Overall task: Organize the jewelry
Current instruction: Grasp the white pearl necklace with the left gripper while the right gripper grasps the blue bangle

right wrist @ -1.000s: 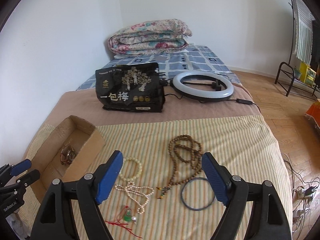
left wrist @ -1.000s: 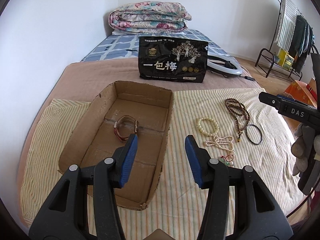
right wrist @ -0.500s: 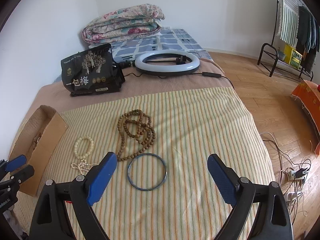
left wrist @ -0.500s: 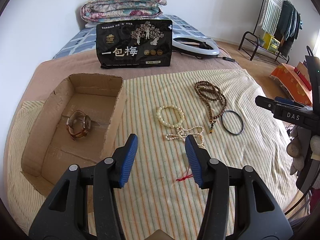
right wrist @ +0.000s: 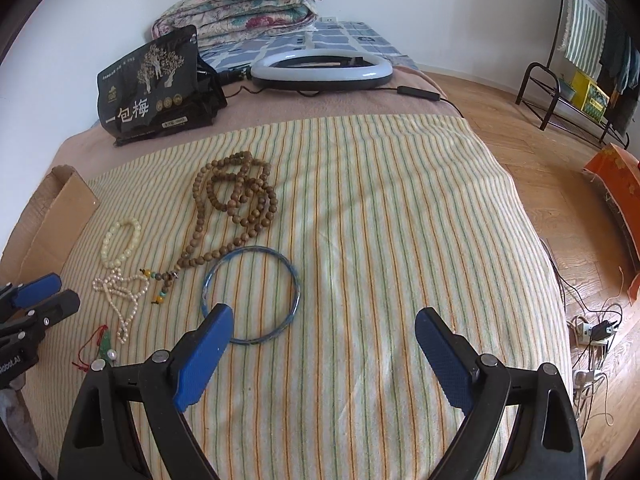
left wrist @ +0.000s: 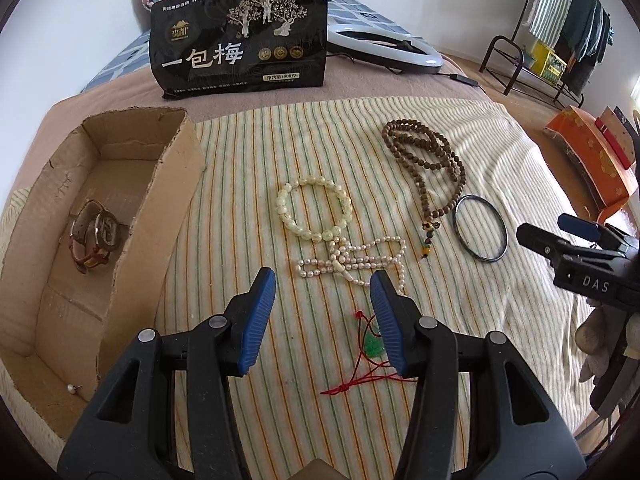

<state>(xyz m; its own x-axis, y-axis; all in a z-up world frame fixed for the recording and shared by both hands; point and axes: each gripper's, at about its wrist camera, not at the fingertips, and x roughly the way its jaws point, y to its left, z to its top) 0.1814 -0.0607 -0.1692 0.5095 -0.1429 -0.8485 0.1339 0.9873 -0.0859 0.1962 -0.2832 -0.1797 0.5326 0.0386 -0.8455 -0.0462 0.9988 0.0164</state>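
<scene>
A cardboard box point(left wrist: 132, 216) on the left holds a brown strap watch point(left wrist: 94, 236) and a small pearl stud point(left wrist: 72, 388). On the striped cloth lie a pale bead bracelet point(left wrist: 314, 210), a pearl strand point(left wrist: 352, 262), a brown bead necklace point(left wrist: 426, 160), a dark blue bangle point(left wrist: 480, 234) and a green pendant on red cord point(left wrist: 372, 346). My left gripper point(left wrist: 322, 312) is open and empty, just short of the pearl strand, its right finger over the pendant. My right gripper point(right wrist: 322, 346) is open wide and empty, its left finger at the bangle point(right wrist: 252, 294).
A black snack bag point(left wrist: 240, 40) stands behind the cloth, with a ring light point(left wrist: 384, 46) and folded quilt point(right wrist: 240, 4) beyond. The bed edge drops to a wooden floor point(right wrist: 560, 184) on the right, with cables, an orange box point(right wrist: 616, 184) and a rack.
My left gripper has moved right, from over the box toward the pearl strand and pendant. My right gripper has moved right and closer to the bangle. Both stay open.
</scene>
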